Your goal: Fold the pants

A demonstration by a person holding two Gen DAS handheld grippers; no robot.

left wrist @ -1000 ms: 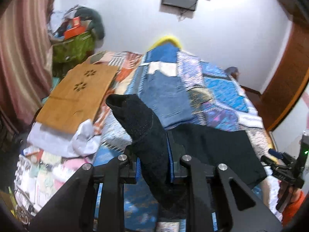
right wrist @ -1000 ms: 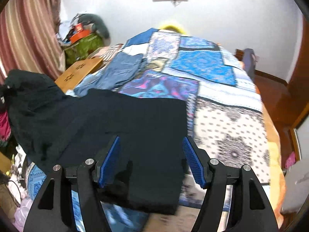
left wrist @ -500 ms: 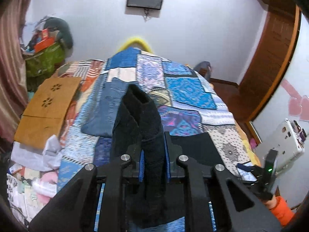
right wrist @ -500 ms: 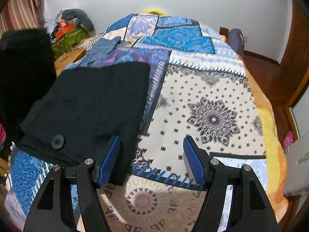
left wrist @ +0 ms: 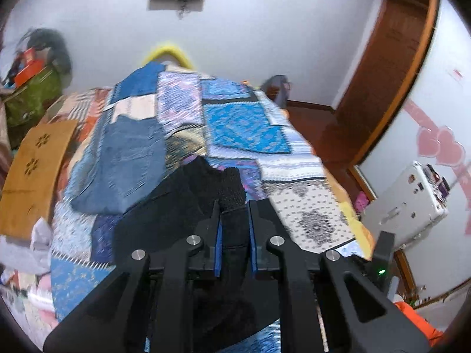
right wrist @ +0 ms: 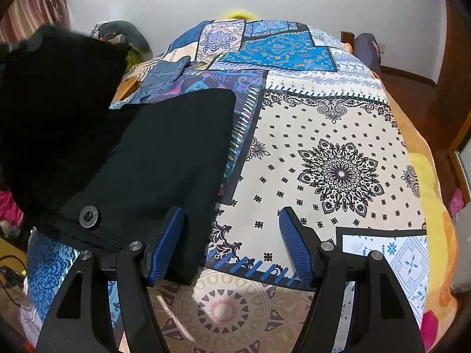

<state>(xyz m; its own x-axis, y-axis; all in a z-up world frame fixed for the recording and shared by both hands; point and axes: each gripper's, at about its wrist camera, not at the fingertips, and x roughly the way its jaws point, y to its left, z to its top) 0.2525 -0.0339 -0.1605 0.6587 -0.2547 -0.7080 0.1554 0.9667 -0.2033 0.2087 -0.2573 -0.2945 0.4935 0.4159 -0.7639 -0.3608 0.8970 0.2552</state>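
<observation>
Black pants (right wrist: pixel 164 153) lie on the patchwork bedspread (right wrist: pixel 338 135), waist button (right wrist: pixel 89 214) toward the near edge. My left gripper (left wrist: pixel 234 220) is shut on a bunched end of the black pants (left wrist: pixel 226 188) and holds it up over the rest of them; in the right wrist view this lifted part (right wrist: pixel 53 97) hangs at the left. My right gripper (right wrist: pixel 232 247) is open and empty, low over the bed, its left finger (right wrist: pixel 166 245) over the pants' right edge.
Folded blue jeans (left wrist: pixel 126 161) lie on the bed's far left. A brown cardboard sheet (left wrist: pixel 32 170) and clutter lie off the bed's left side. A white device (left wrist: pixel 412 203) and a wooden door frame (left wrist: pixel 391 67) are on the right.
My left gripper has carried the pants end from the left to the right over the pants on the bed. My right gripper has slid right, off the pants, staying open.
</observation>
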